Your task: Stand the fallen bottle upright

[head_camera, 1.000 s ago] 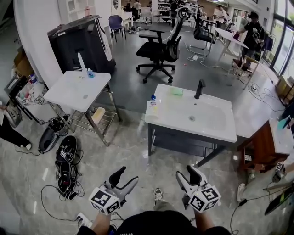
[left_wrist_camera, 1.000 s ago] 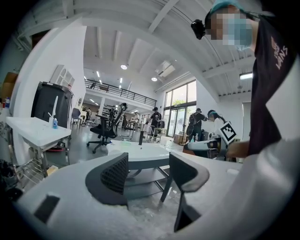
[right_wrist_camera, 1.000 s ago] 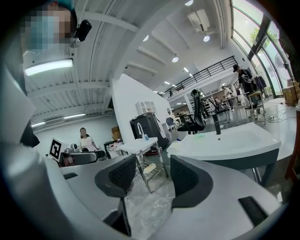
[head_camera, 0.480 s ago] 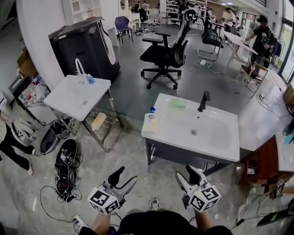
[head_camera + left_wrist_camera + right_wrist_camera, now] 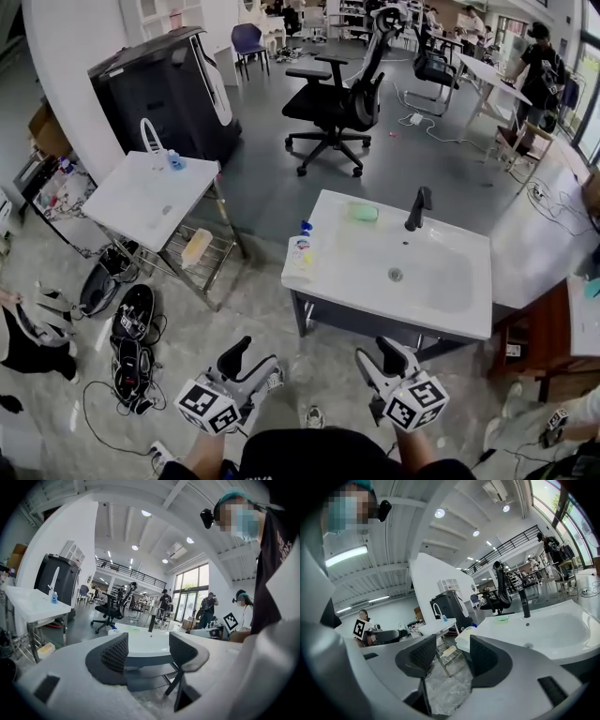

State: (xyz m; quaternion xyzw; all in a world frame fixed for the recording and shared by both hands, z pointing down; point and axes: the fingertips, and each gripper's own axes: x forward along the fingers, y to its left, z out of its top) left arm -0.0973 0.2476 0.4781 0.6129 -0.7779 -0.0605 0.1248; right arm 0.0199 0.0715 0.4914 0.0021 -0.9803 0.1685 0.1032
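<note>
A white bottle (image 5: 300, 251) with a blue cap lies on its side on the left rim of the white sink basin (image 5: 441, 314). It shows small in the right gripper view, the bottle (image 5: 467, 629) resting at the basin's near corner. My left gripper (image 5: 251, 361) and right gripper (image 5: 380, 361) hover low over the floor, short of the sink's front edge and apart from the bottle. Both stand open with nothing between their jaws, as the left gripper (image 5: 148, 651) and right gripper (image 5: 453, 656) views confirm.
A black faucet (image 5: 418, 206) and a green sponge (image 5: 364, 213) sit at the basin's back. A second white table (image 5: 122, 202) with a small blue bottle (image 5: 174, 161) stands left, a black office chair (image 5: 337, 98) behind. Cables and gear (image 5: 131, 328) litter the floor at left.
The sink and bottle have come nearer and lower in the head view as I walk forward. Both grippers keep their pose and stay open.
</note>
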